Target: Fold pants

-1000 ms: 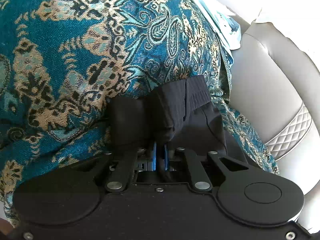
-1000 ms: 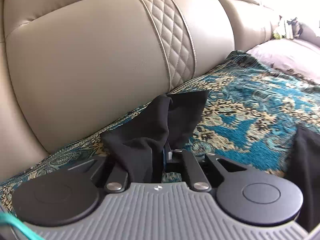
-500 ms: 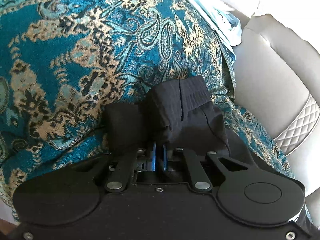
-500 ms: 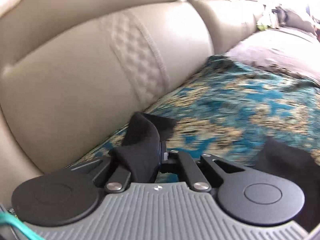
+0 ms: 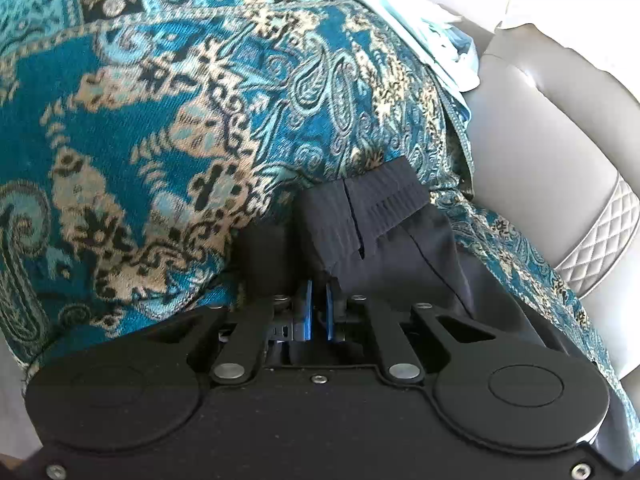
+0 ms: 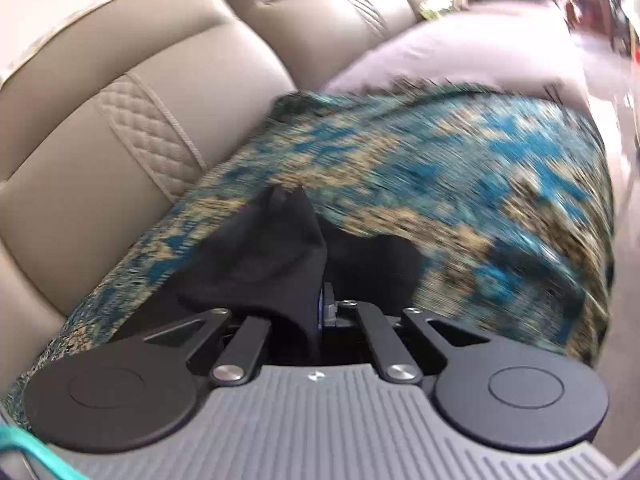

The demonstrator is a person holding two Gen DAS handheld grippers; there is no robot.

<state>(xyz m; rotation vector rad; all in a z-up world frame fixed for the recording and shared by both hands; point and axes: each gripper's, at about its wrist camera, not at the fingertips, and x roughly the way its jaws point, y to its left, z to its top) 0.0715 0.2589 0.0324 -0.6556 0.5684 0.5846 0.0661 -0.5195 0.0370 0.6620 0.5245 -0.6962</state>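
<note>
The black pants point(image 5: 384, 236) lie on a teal paisley throw point(image 5: 160, 120) spread over a sofa seat. My left gripper point(image 5: 318, 280) is shut on the ribbed waistband end of the pants, which bunches up in front of the blue pads. In the right wrist view my right gripper point(image 6: 322, 280) is shut on another bunch of the black pants point(image 6: 272, 256), held just above the throw point(image 6: 460, 184). The fabric hides the right fingertips. The right view is motion-blurred.
The beige leather sofa back point(image 6: 120, 120) with a quilted strip runs along the left of the right view and the right of the left view point(image 5: 540, 160). Light folded cloth point(image 5: 432, 40) lies at the far end of the throw. A pale cushion point(image 6: 460, 52) lies beyond it.
Both grippers have kept their hold on the pants. The right gripper has swung right and away from the sofa back. The left gripper has drawn back slightly over the throw.
</note>
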